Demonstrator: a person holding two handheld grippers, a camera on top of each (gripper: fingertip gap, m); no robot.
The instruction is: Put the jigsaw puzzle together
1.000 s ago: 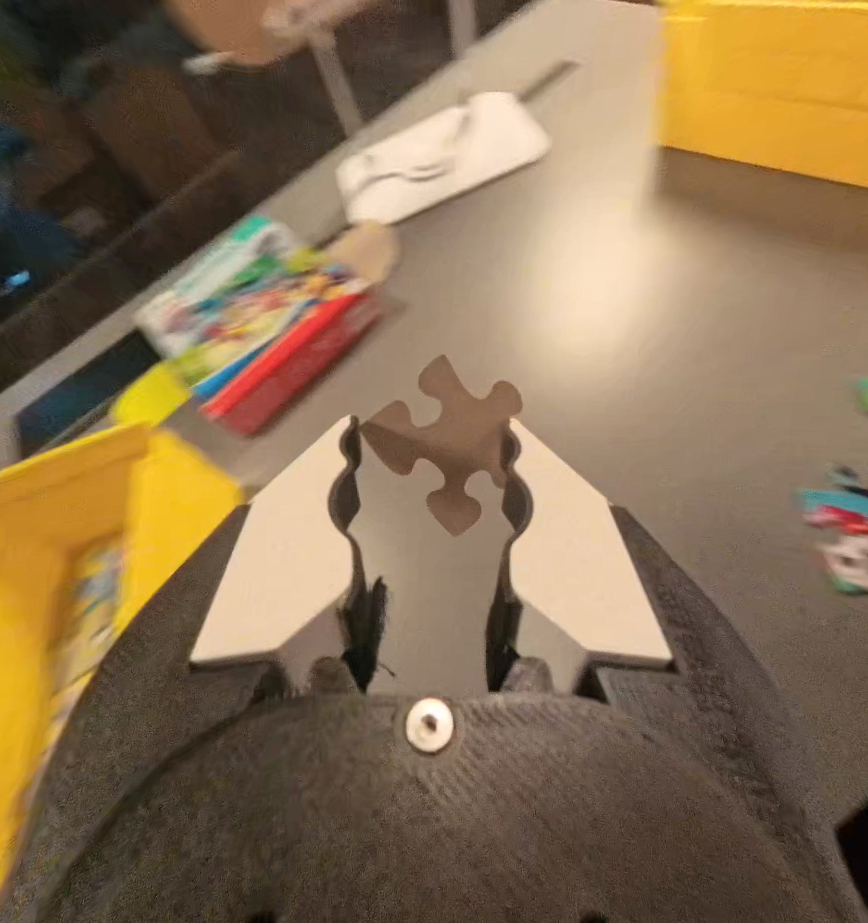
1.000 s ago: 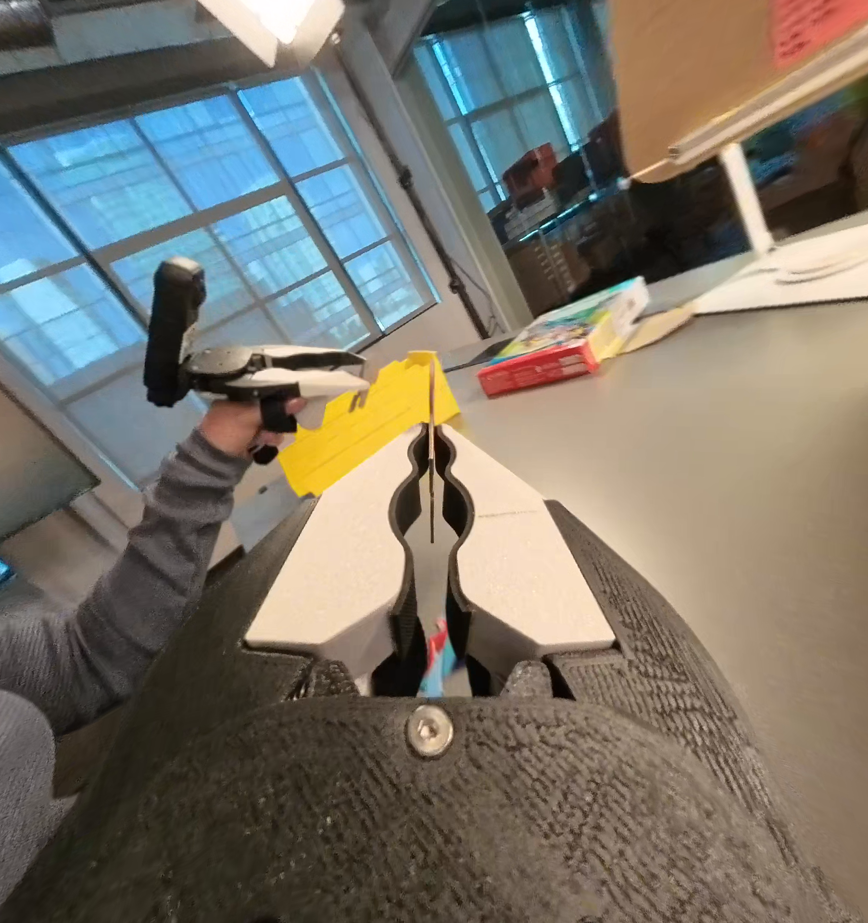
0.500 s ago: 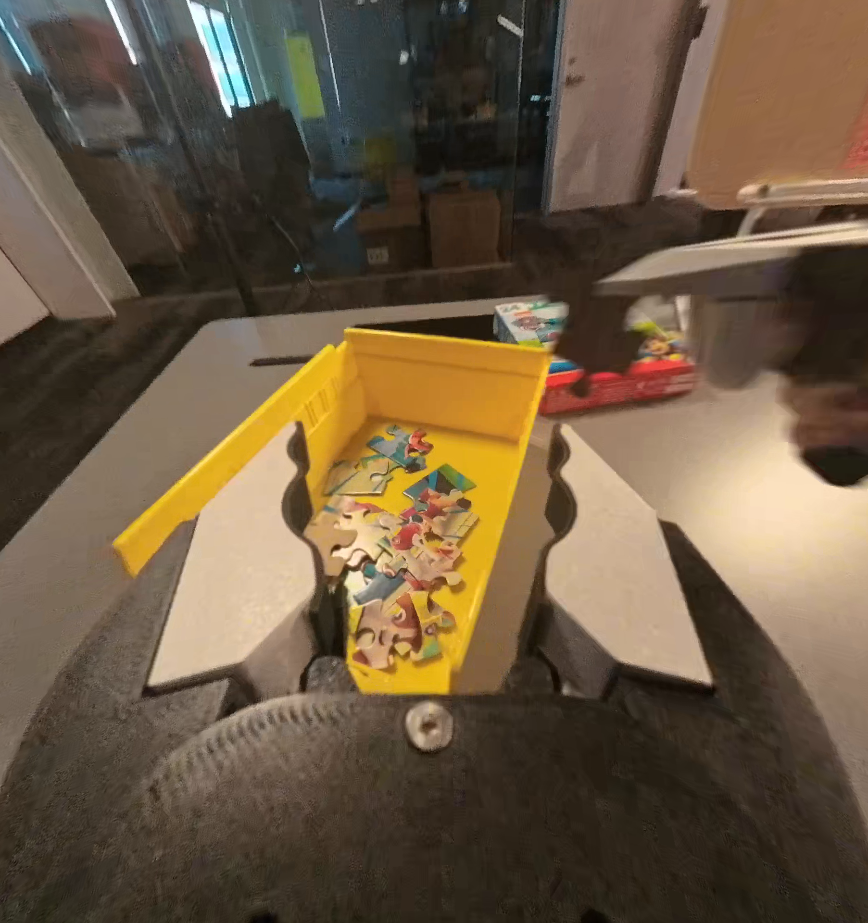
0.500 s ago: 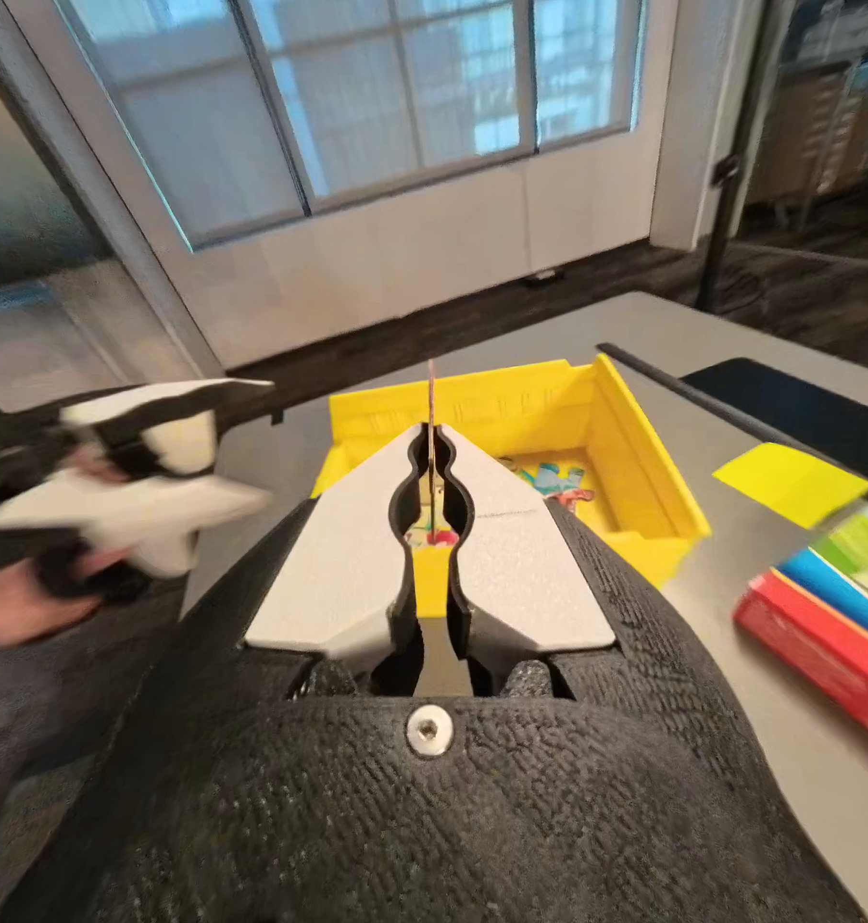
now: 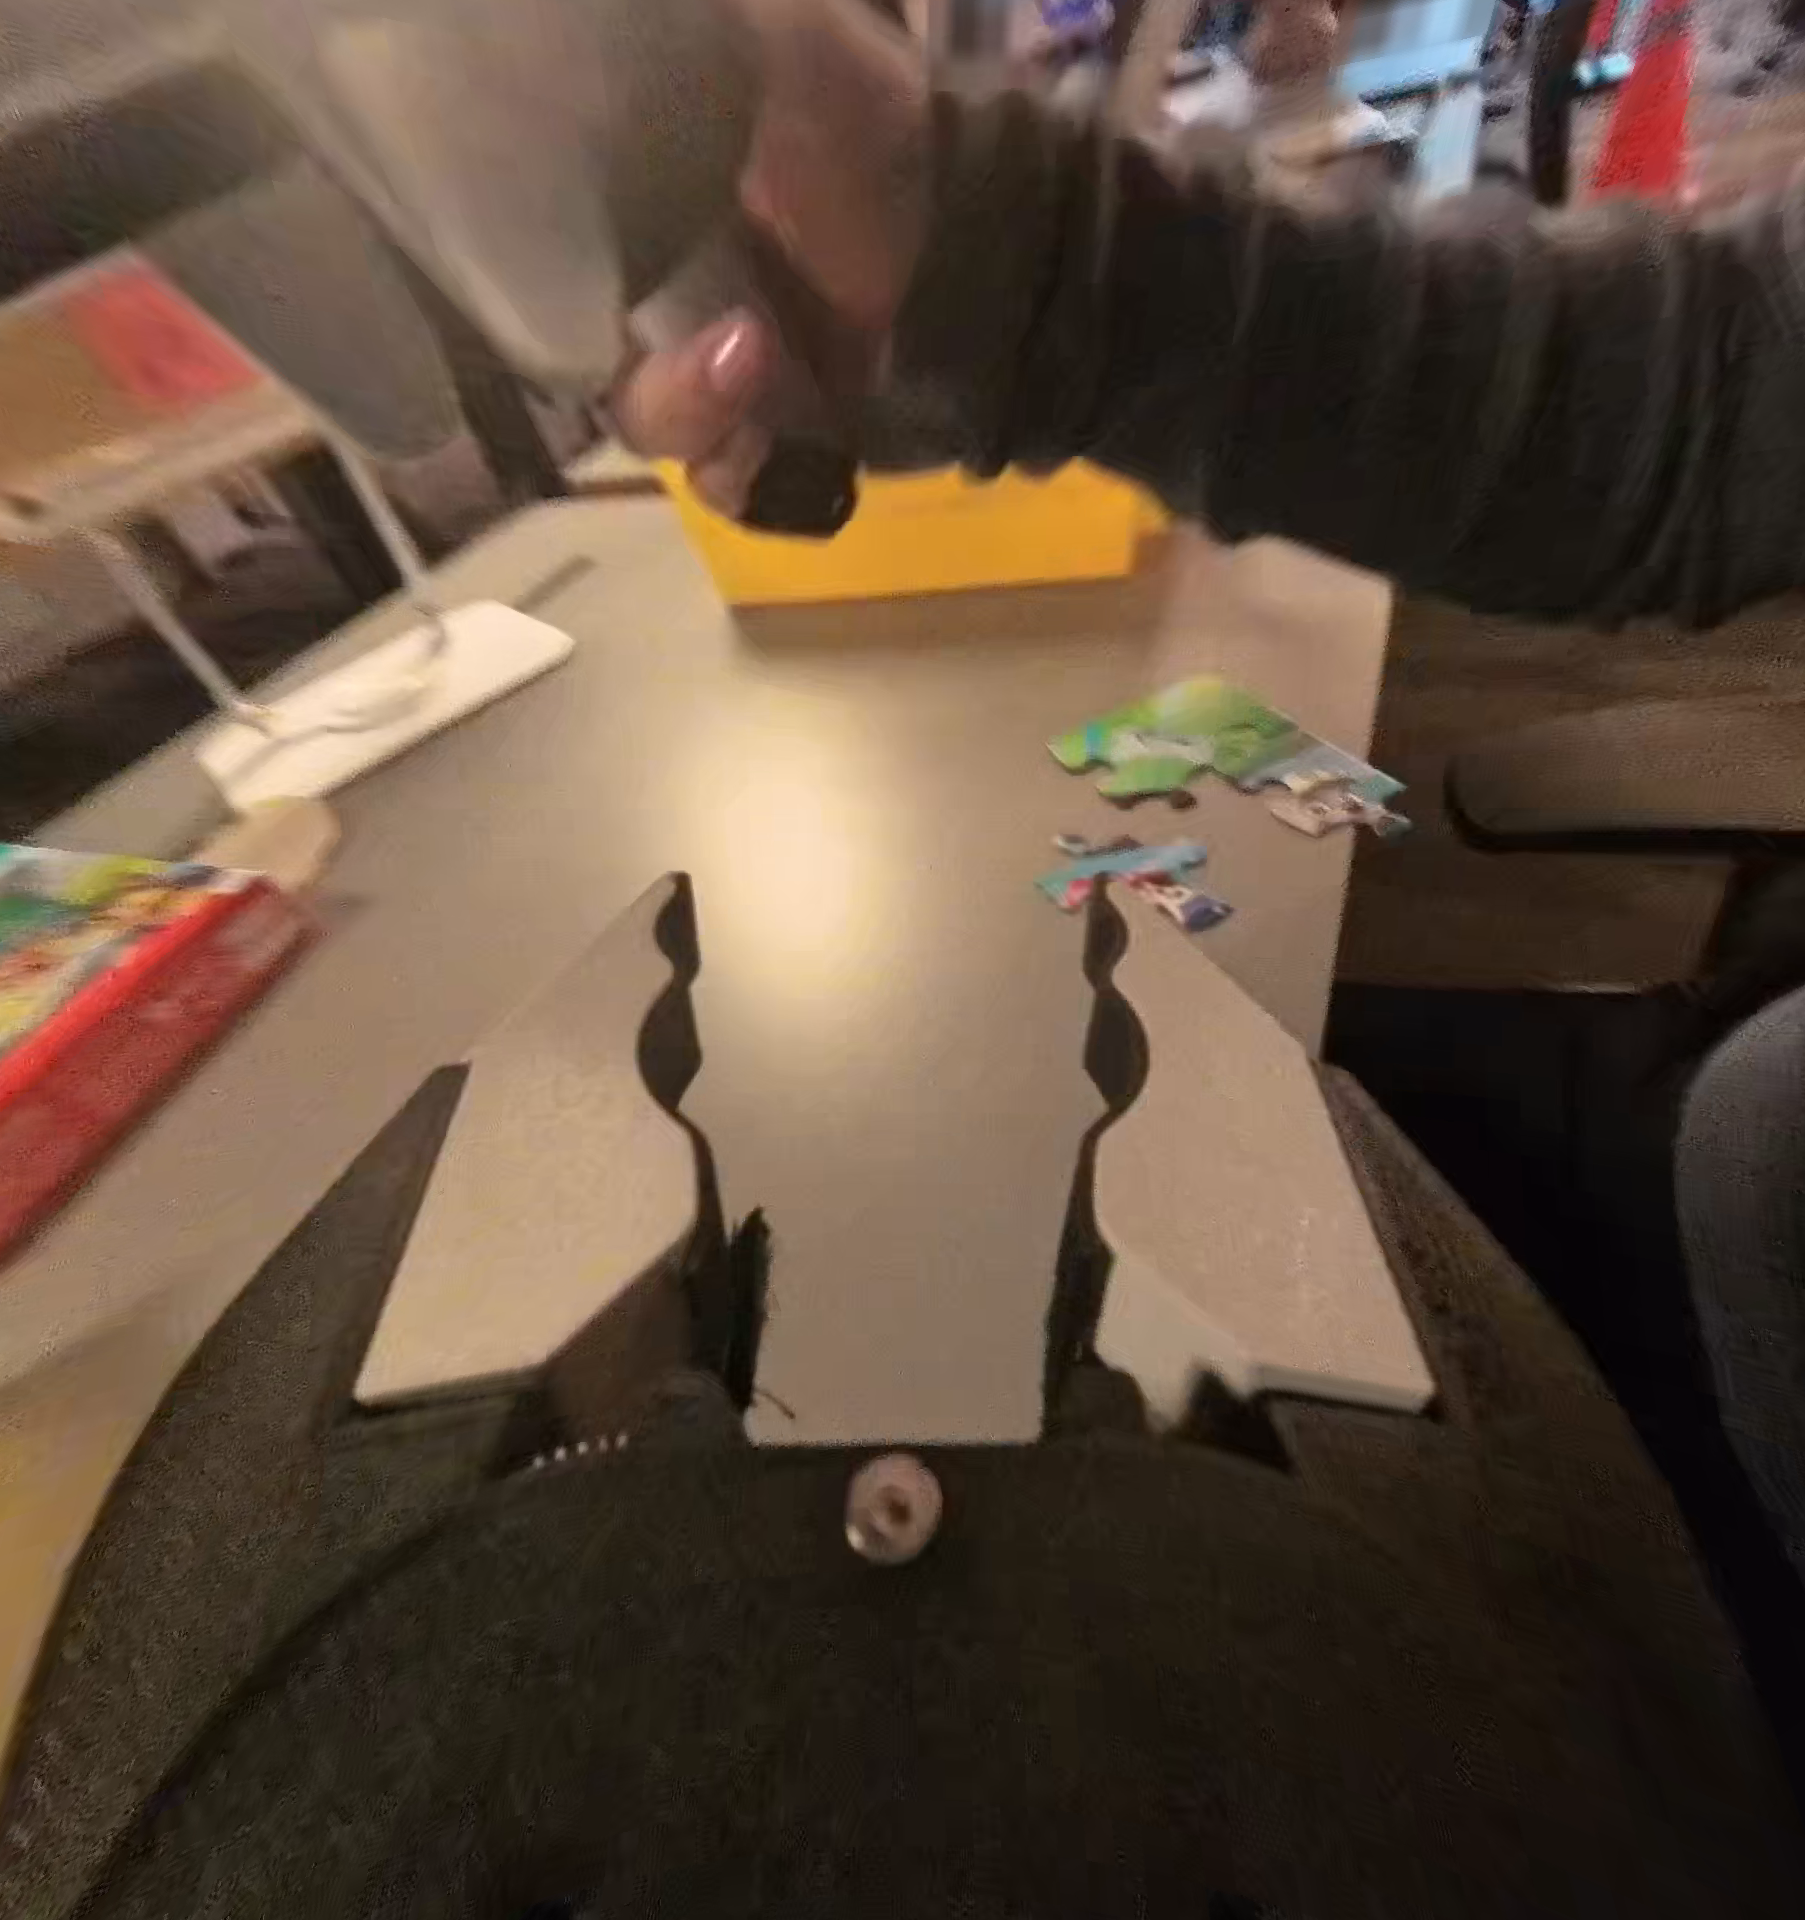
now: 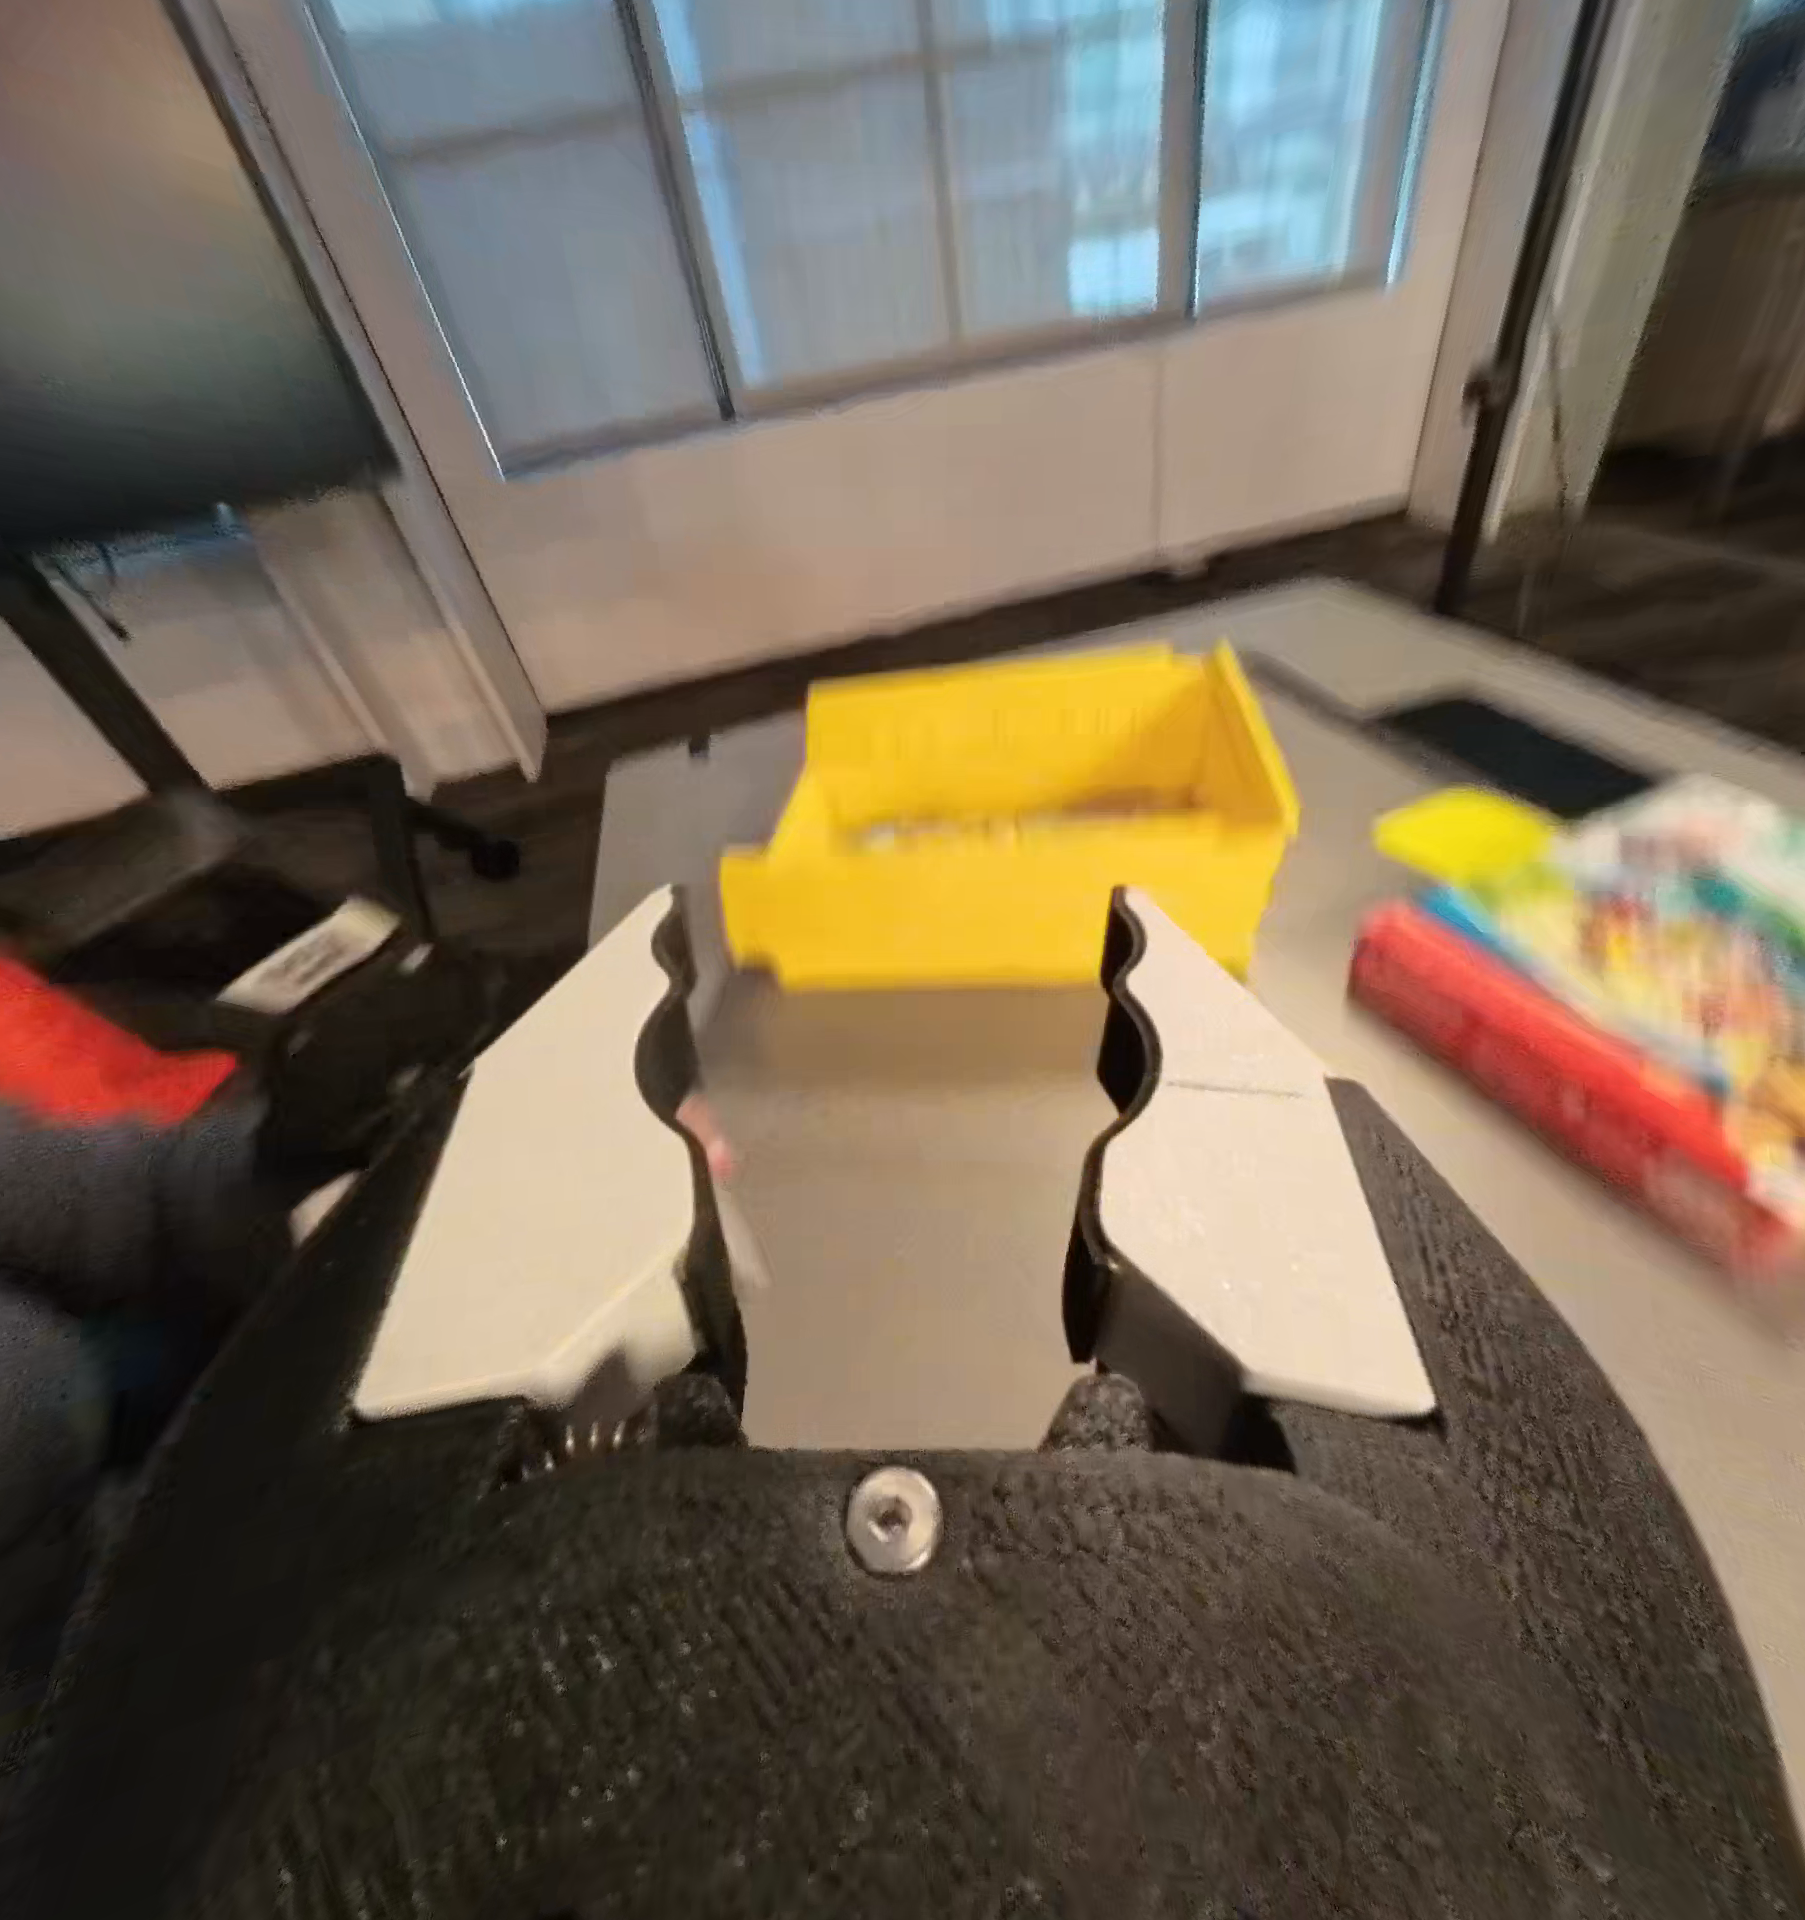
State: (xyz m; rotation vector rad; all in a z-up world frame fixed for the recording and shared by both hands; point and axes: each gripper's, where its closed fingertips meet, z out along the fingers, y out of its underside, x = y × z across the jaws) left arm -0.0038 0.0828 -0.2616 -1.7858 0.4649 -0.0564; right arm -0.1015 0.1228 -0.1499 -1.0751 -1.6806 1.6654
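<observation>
My left gripper [image 5: 882,899] is wide apart, nothing between the pads, only bare grey table [image 5: 794,727] under the gap. Past its right fingertip, just beside it, lie a few loose puzzle pieces [image 5: 1137,883]; a joined green patch of pieces [image 5: 1199,743] sits farther ahead on the same side, near the table edge. To its left is a red-sided puzzle box [image 5: 77,997] with a colourful lid, and beyond that a white stand base [image 5: 389,696]. Straight ahead, well apart, a yellow bin [image 5: 929,540] stands at the far end. My other hand [image 5: 773,312] and dark sleeve [image 5: 1397,343] cross above it, blurred; that hand's gripper is too blurred to read from here.

My right gripper [image 6: 898,909] is also spread open. A small blurred pink-and-pale thing [image 6: 716,1174] shows against the inner side of the left finger; can't tell if it is a puzzle piece or if it touches the pad. The right pad is clear of it. Directly ahead, near the fingertips, is another yellow bin [image 6: 1002,862] with pieces inside, blurred. To the right, the puzzle box [image 6: 1604,1039] with a yellow sheet [image 6: 1459,842] behind it. To the left, off the table, a black device [image 6: 337,987] and something red [image 6: 56,1049].
</observation>
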